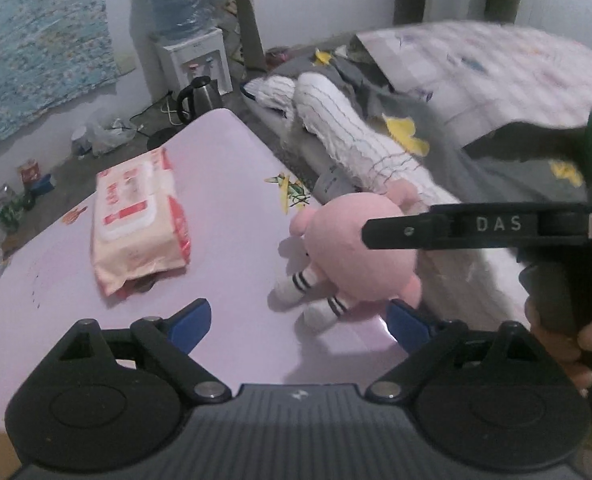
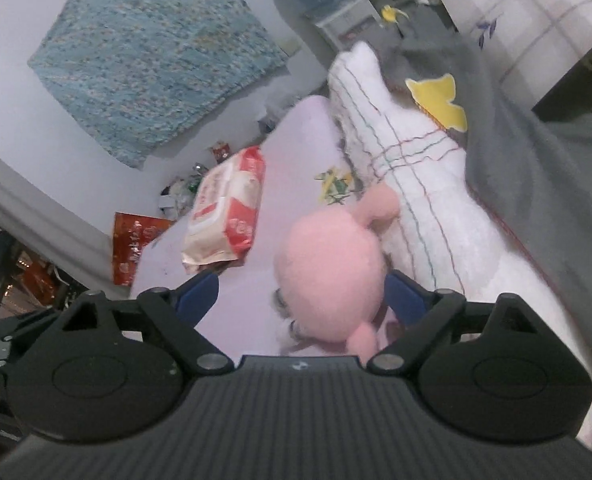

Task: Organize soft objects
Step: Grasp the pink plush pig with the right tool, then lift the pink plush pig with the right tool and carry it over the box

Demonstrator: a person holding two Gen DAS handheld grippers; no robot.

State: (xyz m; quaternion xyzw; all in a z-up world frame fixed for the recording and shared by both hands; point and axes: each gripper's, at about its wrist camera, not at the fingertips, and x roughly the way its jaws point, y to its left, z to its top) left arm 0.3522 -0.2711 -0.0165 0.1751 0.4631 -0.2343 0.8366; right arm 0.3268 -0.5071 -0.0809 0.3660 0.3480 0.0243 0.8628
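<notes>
A pink plush toy (image 1: 356, 248) with white striped legs lies at the right edge of the lilac table (image 1: 223, 160), against a white towel with thin coloured stripes (image 1: 356, 140). A pack of wet wipes (image 1: 139, 220) lies to its left. My left gripper (image 1: 298, 324) is open just in front of the toy's legs. My right gripper (image 2: 302, 298) is open around the plush toy (image 2: 332, 272): the right finger sits close beside it and the left finger stands well apart. That gripper's black side bar (image 1: 456, 226) crosses over the toy in the left wrist view.
A grey blanket with yellow patches (image 2: 536, 168) and a checked quilt (image 1: 496, 68) lie on the bed to the right. A water dispenser (image 1: 191, 48), a kettle (image 1: 197, 98) and floor clutter lie beyond the table's far edge. A hand (image 1: 568, 340) holds the right gripper's handle.
</notes>
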